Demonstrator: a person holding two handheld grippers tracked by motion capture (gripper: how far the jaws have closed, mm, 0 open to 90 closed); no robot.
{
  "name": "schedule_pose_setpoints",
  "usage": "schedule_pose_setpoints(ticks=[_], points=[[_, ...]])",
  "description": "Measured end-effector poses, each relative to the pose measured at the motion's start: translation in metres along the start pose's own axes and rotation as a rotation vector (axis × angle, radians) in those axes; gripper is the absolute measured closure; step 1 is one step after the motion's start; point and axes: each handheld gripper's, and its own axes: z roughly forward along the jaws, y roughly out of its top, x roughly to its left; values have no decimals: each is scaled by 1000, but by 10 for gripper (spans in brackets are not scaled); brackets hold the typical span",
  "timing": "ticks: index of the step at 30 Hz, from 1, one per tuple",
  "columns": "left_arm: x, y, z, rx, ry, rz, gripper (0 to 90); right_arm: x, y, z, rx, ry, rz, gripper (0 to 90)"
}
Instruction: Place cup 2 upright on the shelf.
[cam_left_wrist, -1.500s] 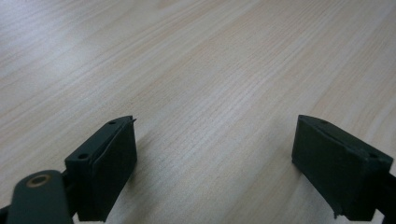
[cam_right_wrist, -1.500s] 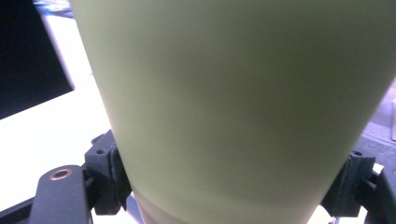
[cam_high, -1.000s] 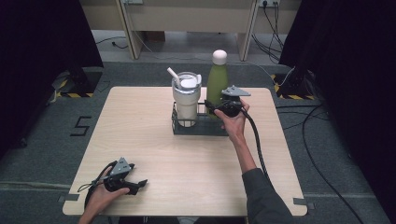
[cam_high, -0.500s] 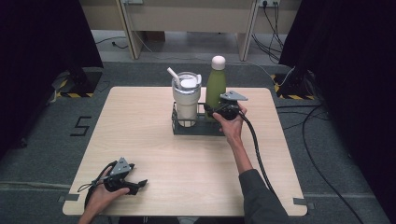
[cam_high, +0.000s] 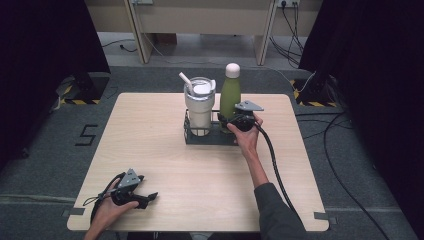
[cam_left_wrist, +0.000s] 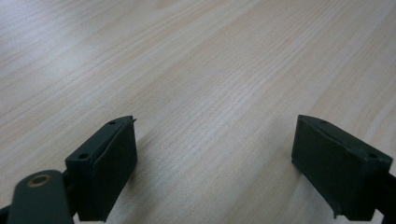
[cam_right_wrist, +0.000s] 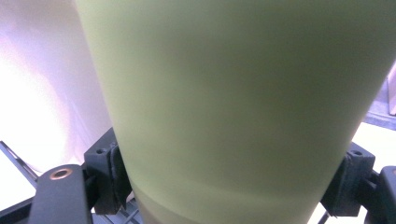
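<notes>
High view: right claw (cam_high: 226, 120), clamped on green bottle (cam_high: 230, 95), is lowering it into the black rack (cam_high: 192, 138) beside the tumbler (cam_high: 199, 107), nearly seated; left claw (cam_high: 150, 196) resting agape on desk (cam_high: 150, 150).

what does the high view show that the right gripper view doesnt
High view alone: the whole table, the black rack with the white tumbler and its straw, the bottle's pale cap, the person's right hand, and the left tool resting near the table's front edge.

Right gripper view alone: a close look at the right tool, its jaws pressed on both sides of the bottle's body.

Both: the green bottle gripped by the right tool beside the tumbler.
</notes>
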Motion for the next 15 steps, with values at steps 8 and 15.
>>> schedule_pose_setpoints(ticks=[8, 15], points=[[0, 0, 0, 1, -1, 0, 134, 1, -4, 0, -7, -8, -29, 208], [0, 0, 0, 0, 0, 0, 135, 4, -7, -2, -1, -9, -63, 202]])
